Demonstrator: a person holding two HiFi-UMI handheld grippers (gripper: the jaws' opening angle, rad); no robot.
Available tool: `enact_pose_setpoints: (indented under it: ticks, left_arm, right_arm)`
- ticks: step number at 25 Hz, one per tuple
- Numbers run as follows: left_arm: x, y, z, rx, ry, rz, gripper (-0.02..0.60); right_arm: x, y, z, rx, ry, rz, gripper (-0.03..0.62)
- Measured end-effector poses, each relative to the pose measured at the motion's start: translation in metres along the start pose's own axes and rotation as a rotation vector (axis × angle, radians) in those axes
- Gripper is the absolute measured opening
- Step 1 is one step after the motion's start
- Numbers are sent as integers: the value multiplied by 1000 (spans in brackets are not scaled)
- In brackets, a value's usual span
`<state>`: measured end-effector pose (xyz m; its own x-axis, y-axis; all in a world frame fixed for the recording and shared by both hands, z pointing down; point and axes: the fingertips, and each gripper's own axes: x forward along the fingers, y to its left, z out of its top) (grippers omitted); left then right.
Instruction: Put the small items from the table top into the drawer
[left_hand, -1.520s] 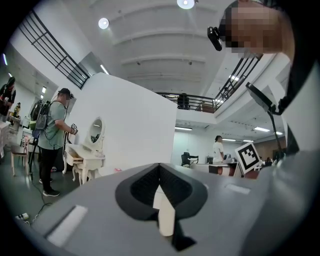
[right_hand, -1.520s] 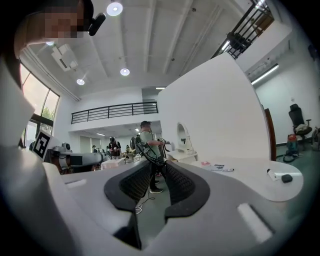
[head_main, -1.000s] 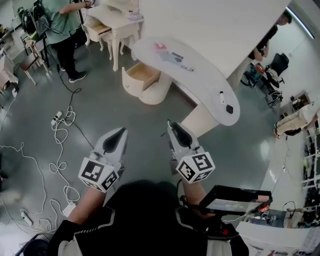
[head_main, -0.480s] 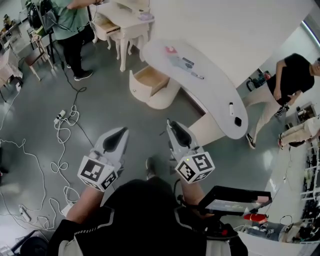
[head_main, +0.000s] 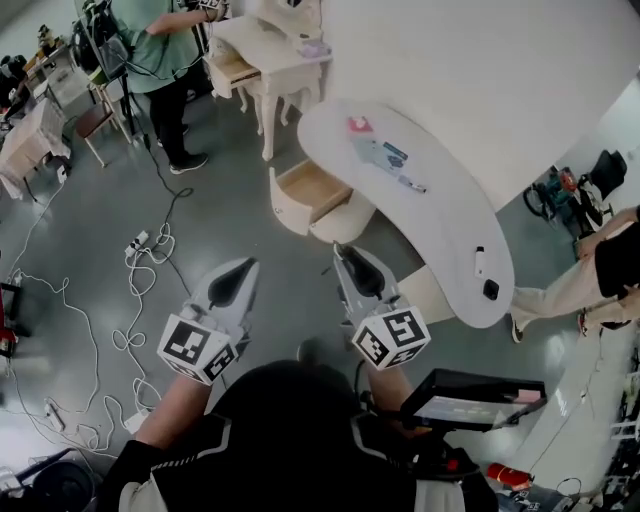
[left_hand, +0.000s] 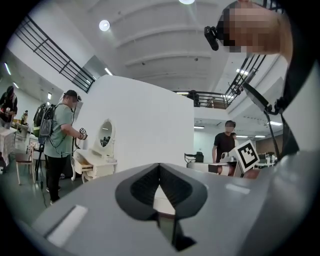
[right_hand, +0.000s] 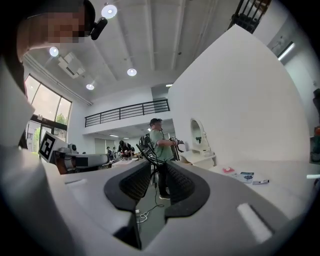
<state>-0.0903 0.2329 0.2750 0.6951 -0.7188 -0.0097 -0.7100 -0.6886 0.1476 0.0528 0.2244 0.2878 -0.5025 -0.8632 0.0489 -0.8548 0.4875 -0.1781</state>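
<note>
Left gripper (head_main: 243, 268): lower left of centre, jaws pressed together, empty.
Drawer (head_main: 312, 188): centre, open, under the bench's far end.
Right gripper (head_main: 345, 252): lower centre, jaws slightly spread, empty.
Bench (head_main: 440, 215): right of centre.
Items: pink piece (head_main: 357, 125), packet (head_main: 385, 155) and pen (head_main: 412, 185) at the far end; white stick (head_main: 479, 262) and black piece (head_main: 490, 290) at the near end.

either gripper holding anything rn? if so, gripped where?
Nothing is held. The left gripper has its jaws together at the tips, empty; the right gripper has its jaws apart, with only floor showing between them.
</note>
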Motion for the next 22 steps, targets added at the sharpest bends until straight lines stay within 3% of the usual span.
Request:
enact_pose_setpoints:
  ticks: [11, 22]
  left_arm:
    - [92, 12, 1, 0, 24, 70, 0]
    - [141, 61, -5, -27, 51, 46, 0]
  right_arm:
    - [43, -84, 13, 4, 8, 70, 95]
    - [96, -118, 2, 27, 45, 39, 95]
